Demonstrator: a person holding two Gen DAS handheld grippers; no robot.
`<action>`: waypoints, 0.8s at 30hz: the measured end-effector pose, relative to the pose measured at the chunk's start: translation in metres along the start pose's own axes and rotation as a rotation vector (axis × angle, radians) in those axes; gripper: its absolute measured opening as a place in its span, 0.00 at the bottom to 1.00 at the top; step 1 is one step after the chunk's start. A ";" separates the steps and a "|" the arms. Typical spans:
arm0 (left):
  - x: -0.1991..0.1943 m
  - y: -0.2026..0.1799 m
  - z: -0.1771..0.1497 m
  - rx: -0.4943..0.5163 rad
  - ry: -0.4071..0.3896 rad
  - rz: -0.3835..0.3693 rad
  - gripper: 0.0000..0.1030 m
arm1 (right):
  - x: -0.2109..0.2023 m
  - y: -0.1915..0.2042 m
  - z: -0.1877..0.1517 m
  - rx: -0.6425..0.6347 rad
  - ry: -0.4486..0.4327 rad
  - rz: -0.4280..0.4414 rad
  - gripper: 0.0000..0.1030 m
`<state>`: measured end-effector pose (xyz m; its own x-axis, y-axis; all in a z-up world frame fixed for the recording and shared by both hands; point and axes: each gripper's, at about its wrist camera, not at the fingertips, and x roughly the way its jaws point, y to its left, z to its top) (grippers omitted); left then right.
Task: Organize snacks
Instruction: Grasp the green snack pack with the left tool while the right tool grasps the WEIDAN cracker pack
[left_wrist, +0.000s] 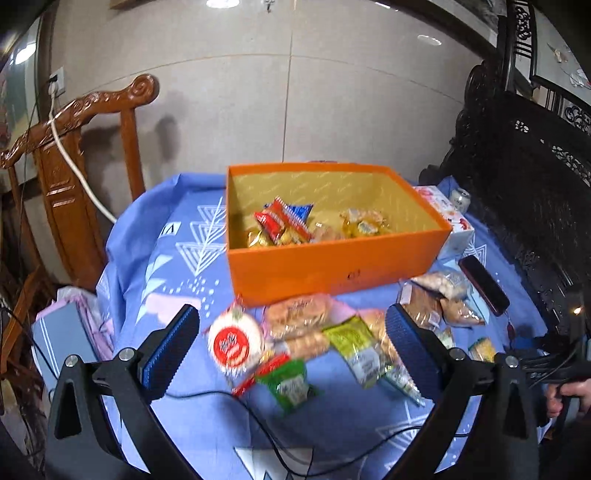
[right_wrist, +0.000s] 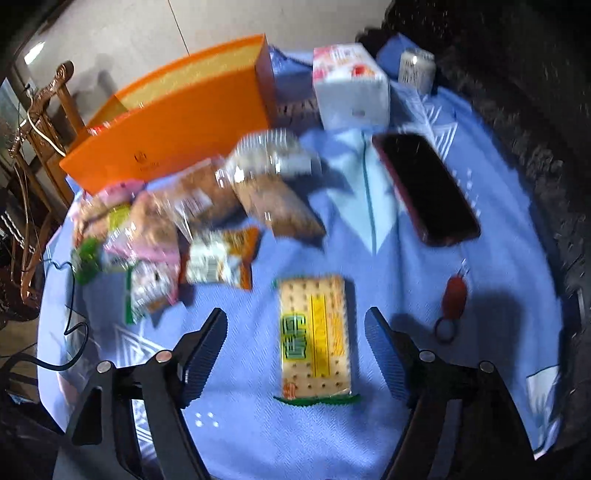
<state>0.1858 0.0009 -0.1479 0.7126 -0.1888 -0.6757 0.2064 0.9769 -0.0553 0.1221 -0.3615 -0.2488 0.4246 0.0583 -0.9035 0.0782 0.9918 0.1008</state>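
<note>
An orange box (left_wrist: 332, 266) stands on the blue cloth with several wrapped snacks (left_wrist: 284, 221) inside. In front of it lies a loose pile: a round red-and-white pack (left_wrist: 234, 341), bread rolls (left_wrist: 299, 314), green packets (left_wrist: 288, 384). My left gripper (left_wrist: 291, 343) hovers open above this pile, its fingers apart and nothing between them. In the right wrist view a yellow cracker pack (right_wrist: 314, 336) lies flat on the cloth. My right gripper (right_wrist: 295, 350) is open, its fingers on either side of the pack and clear of it. The orange box (right_wrist: 177, 122) sits at the upper left.
A dark phone (right_wrist: 424, 184), a red key fob (right_wrist: 452, 299), a white tissue box (right_wrist: 351, 85) and a can (right_wrist: 415, 68) lie on the right of the table. A carved wooden chair (left_wrist: 62, 177) stands left, dark carved furniture (left_wrist: 535, 166) right. A black cable (left_wrist: 258, 435) crosses the front.
</note>
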 end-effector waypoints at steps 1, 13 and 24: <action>-0.003 0.002 -0.002 -0.012 0.007 0.003 0.96 | 0.006 0.001 -0.004 -0.006 0.005 -0.007 0.74; -0.031 -0.003 -0.022 -0.016 0.034 0.027 0.96 | 0.040 -0.003 -0.020 -0.024 0.035 -0.033 0.69; -0.032 -0.002 -0.047 0.016 0.109 0.055 0.96 | 0.028 0.007 -0.026 -0.054 -0.009 -0.101 0.46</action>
<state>0.1308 0.0094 -0.1612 0.6464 -0.1220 -0.7532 0.1805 0.9836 -0.0044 0.1106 -0.3499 -0.2841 0.4249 -0.0425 -0.9042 0.0724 0.9973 -0.0129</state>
